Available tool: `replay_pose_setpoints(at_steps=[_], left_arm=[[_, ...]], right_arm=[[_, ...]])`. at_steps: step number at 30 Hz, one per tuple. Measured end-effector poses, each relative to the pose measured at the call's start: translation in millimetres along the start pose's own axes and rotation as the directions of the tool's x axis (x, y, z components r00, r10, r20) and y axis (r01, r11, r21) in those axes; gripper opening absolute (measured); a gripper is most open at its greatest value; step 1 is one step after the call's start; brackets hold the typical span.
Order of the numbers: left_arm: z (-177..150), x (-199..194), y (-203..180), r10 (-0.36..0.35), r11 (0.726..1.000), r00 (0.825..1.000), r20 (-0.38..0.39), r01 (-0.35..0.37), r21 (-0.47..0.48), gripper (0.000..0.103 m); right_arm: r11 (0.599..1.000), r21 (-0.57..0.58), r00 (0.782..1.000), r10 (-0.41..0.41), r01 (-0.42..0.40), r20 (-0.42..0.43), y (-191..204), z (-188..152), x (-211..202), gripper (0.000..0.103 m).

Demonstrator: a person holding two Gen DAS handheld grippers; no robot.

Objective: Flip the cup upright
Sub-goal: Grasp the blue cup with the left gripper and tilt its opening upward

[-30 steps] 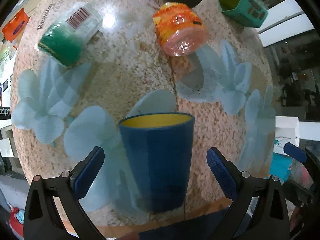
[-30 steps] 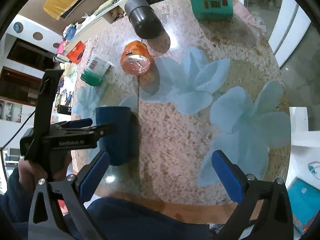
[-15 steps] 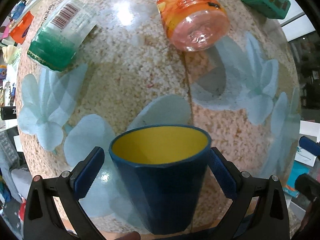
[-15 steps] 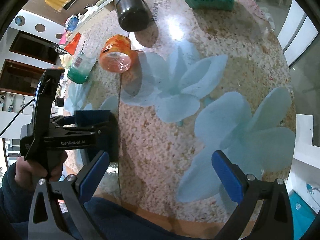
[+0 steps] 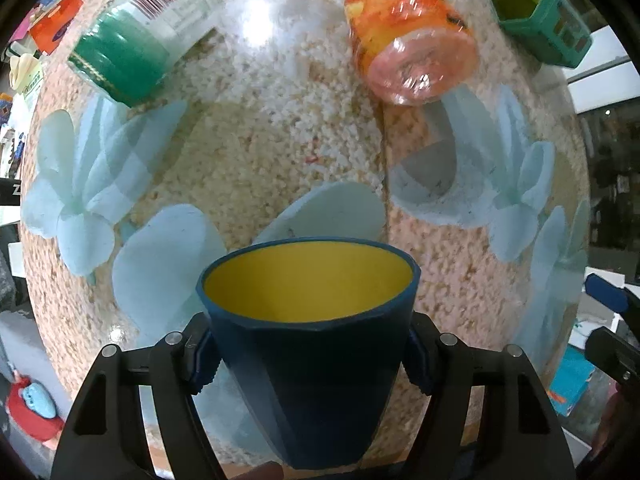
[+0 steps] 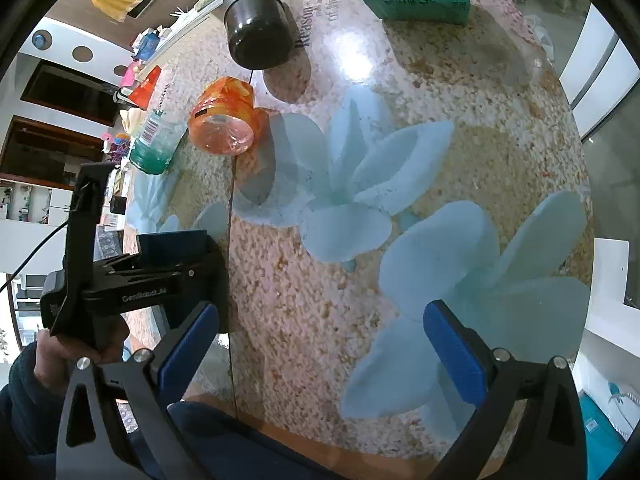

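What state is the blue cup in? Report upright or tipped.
Upright. The blue cup shows its open yellow mouth facing up and its narrow base down, clamped between the left gripper fingers. Whether its base touches the table cannot be told.

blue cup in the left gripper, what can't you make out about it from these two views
- Blue cup base, left wrist view: cut off near the bottom edge, so whether it touches the table is unclear.
- Right wrist view: the left gripper covers most of the cup.
- Cup's inner bottom: hidden by its near wall.

Your cup [image 5: 308,364] is dark blue outside, yellow inside, faceted and tapering toward its base. It stands upright, mouth up, at six o'clock in your left wrist view.
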State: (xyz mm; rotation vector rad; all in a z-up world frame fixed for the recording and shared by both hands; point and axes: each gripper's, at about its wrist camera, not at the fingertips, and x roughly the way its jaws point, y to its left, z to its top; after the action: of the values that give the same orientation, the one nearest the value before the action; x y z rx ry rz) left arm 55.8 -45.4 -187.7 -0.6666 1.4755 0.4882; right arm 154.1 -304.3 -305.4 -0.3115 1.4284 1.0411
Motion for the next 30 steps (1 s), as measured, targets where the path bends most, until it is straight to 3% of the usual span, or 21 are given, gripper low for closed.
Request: replay_pose_setpoints(at_steps=[6, 10, 16, 22, 27, 30], left_arm=[[-15.0, -26.7, 8.4, -0.031, 0.999, 0.993, 0.116, 0.029, 0.021, 0.076], [-28.6, -50.5, 12.1, -0.065, 0.997, 0.973, 0.219, 0.052, 0.063, 0.076], [-49.2, -88.8, 1.4, -0.087, 0.986, 0.919, 0.385, 0.023, 0.167, 0.076], [-44.0, -78.7, -26.9, -0.106, 0.971, 0.855, 0.507, -0.020, 0.238, 0.076], [-44.4, -62.4, -47.3, -0.066, 0.948, 0.836, 0.546, -0.118, 0.295, 0.076], [-48.6, -58.7, -53.5, -0.076, 0.938, 0.809, 0.582, -0.140, 0.317, 0.076]], right_arm=[[1.000, -0.003, 1.000, 0.008, -0.007, 0.026, 4.8, 2.8, -5.2, 0.103], [1.000, -0.001, 0.998, 0.017, -0.017, 0.060, 7.6, 4.7, -13.7, 0.103], [0.999, -0.034, 0.992, 0.022, -0.018, 0.125, 16.0, 5.1, -26.8, 0.103], [0.997, -0.078, 0.984, 0.012, 0.002, 0.179, 24.2, 9.2, -31.2, 0.103], [0.997, -0.080, 0.983, -0.006, 0.021, 0.182, 25.5, 18.0, -26.6, 0.103], [0.997, -0.074, 0.984, -0.007, 0.020, 0.177, 22.3, 18.4, -24.0, 0.103]])
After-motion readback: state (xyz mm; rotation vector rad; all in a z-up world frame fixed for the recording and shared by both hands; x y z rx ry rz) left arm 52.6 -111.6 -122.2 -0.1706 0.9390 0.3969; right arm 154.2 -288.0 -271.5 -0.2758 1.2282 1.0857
